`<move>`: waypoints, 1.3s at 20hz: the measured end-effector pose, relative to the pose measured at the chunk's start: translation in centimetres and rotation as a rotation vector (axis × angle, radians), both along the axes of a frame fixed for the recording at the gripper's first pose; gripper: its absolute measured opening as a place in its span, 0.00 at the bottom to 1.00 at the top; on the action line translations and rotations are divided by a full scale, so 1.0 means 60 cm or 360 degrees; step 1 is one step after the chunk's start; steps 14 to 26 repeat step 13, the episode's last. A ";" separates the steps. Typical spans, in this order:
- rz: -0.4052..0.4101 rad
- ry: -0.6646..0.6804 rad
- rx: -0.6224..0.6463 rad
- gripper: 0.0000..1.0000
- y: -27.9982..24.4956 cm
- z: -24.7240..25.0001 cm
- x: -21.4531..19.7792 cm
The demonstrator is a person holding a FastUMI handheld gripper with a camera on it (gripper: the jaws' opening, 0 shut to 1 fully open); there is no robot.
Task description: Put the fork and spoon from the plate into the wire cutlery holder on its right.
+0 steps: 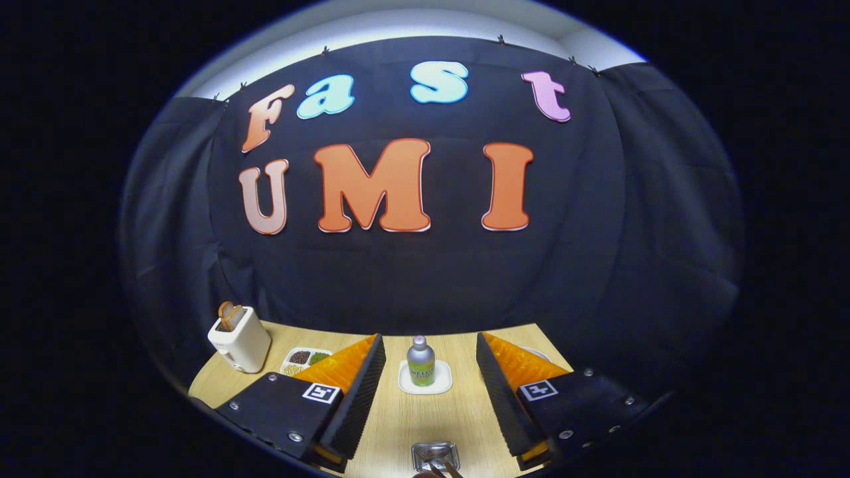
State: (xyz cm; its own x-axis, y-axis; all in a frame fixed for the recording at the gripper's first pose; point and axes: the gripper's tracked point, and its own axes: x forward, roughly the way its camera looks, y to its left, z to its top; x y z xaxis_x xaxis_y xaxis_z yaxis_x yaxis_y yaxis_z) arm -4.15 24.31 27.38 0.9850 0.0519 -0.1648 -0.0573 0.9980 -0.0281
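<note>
A black cloth wall (431,279) hangs in soft folds behind a pale wood-grain tabletop (425,415). Above the cloth, a white ceiling strip (398,23) glows brightly, while the tabletop itself sits evenly lit.

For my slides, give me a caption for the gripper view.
Open gripper above a wooden table, bottle on coaster ahead, toaster beyond.
</note>
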 end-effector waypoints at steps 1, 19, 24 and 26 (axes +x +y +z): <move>0.0007 0.0007 0.0007 0.83 0.008 0.000 -0.002; 0.0075 -0.0359 -0.0139 0.83 0.042 0.077 -0.018; 0.0075 -0.0359 -0.0139 0.83 0.042 0.077 -0.018; 0.0075 -0.0359 -0.0139 0.83 0.042 0.077 -0.018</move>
